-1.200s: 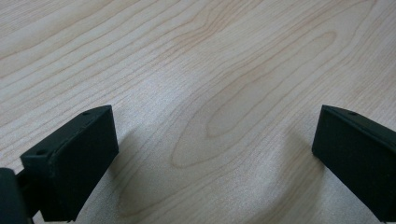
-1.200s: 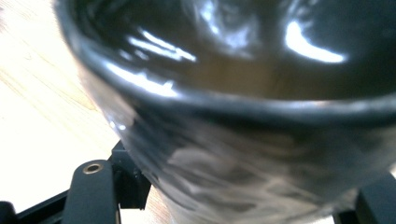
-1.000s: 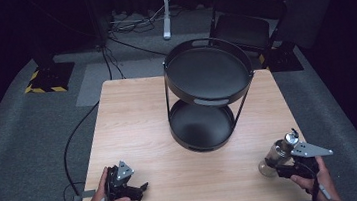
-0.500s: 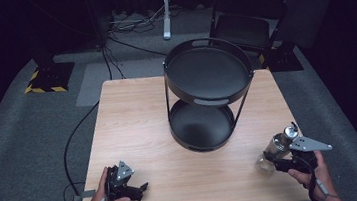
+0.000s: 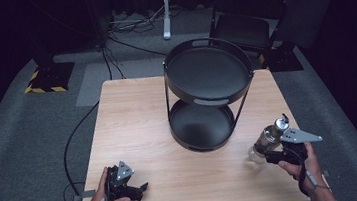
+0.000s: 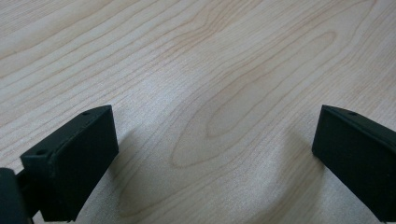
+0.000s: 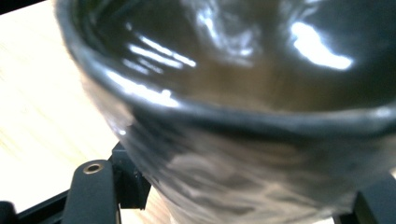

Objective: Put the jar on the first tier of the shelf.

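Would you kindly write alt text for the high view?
A person's right tongs grip a clear bottle at a wooden table's right edge. A black two-tier round tray stand sits behind; the left tongs rest open near the front.

One clear bottle (image 5: 266, 140), seemingly glass; one two-tier tray stand (image 5: 209, 93); one table (image 5: 133, 120).
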`<action>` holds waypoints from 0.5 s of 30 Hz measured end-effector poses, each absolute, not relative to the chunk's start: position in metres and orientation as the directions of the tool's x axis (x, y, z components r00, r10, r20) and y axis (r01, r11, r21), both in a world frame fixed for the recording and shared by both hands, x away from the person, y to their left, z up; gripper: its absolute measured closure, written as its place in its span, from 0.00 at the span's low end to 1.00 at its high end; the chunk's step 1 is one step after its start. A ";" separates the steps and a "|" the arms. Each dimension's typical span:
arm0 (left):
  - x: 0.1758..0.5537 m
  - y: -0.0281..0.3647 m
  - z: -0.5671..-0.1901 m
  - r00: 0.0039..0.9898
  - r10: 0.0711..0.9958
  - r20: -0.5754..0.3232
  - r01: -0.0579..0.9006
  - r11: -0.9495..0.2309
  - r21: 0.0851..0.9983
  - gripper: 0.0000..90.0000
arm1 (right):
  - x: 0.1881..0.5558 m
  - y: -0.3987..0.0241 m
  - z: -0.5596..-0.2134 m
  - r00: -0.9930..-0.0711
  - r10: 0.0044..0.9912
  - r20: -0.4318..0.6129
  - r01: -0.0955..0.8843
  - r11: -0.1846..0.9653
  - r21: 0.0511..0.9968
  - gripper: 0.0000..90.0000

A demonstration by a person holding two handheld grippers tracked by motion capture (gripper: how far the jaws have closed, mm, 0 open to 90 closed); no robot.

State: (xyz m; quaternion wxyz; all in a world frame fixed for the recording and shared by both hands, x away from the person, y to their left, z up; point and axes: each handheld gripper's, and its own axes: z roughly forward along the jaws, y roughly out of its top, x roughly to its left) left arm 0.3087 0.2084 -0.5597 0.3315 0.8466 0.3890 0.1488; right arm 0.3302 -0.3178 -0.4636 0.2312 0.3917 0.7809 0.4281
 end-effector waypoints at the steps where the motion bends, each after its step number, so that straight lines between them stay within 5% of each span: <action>1: 0.309 0.208 -0.560 0.653 0.757 -0.007 0.560 -0.478 0.677 0.00 | 0.332 -0.317 -0.462 -0.587 0.809 -0.024 0.413 0.325 0.851 0.38; 15: 0.309 0.208 -0.560 0.654 0.757 -0.007 0.560 -0.478 0.677 0.00 | 0.351 -0.300 -0.453 -0.593 0.805 -0.016 0.388 0.303 0.870 0.38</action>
